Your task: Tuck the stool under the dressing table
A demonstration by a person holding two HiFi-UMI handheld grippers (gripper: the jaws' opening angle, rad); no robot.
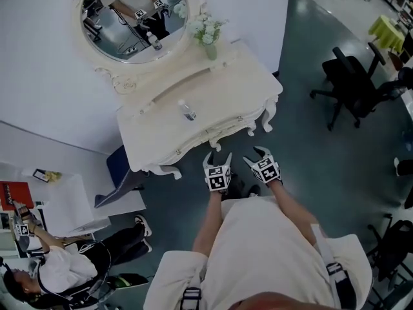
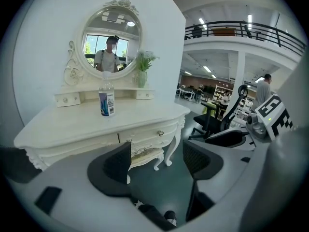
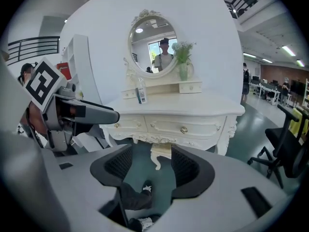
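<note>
Cream-painted carved wood: the stool stands beneath the dressing table, between its legs. The left tool and right tool hover in front, jaws apart and empty. Probably rigid and fairly heavy; best taken at the seat rim.

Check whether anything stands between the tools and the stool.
Nothing visible does. The stool sits under the dressing table, and only bare floor shows between it and the left tool and right tool, both open and empty.
</note>
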